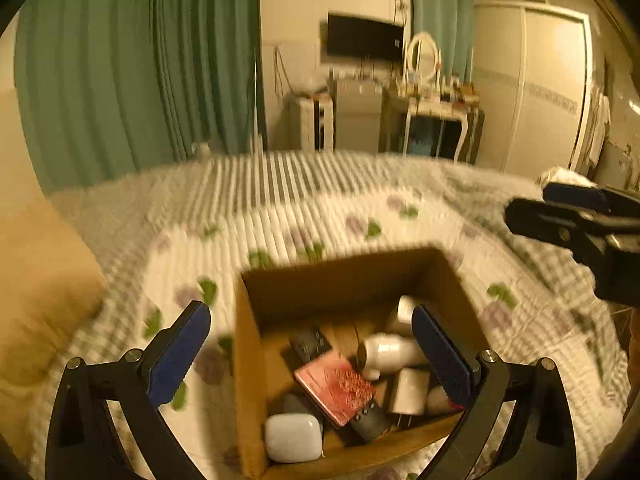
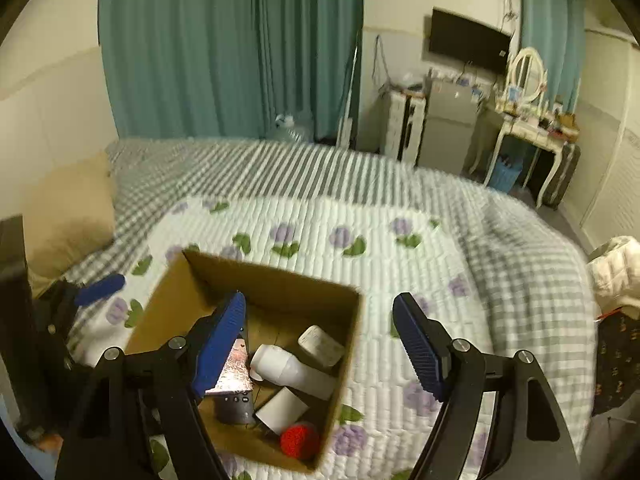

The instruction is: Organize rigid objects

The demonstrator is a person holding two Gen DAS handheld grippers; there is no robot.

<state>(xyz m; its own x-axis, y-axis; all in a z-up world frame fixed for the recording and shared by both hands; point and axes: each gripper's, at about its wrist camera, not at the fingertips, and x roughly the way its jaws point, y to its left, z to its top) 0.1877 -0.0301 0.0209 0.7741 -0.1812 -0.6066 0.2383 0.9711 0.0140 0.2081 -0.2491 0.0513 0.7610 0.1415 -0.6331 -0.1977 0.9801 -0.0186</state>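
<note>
An open cardboard box (image 1: pixel 250 344) (image 2: pixel 168 300) stands on the flowered quilt. It holds several objects: a white earbud case (image 1: pixel 294 437), a pink card pack (image 1: pixel 334 386), a white bottle (image 1: pixel 390 352) (image 2: pixel 292 368), a white charger (image 1: pixel 408 394), a dark remote (image 1: pixel 310 345) and a red ball (image 2: pixel 299 440). My left gripper (image 1: pixel 312 354) is open and empty above the box. My right gripper (image 2: pixel 320 344) is open and empty over the box's right wall. It also shows in the left wrist view (image 1: pixel 576 216) at the right edge.
The bed's quilt (image 2: pixel 360 216) spreads around the box. A tan pillow (image 1: pixel 44 292) (image 2: pixel 68 212) lies at the left. Green curtains, a wall television, a dressing table (image 2: pixel 532 128) and a wardrobe stand beyond the bed.
</note>
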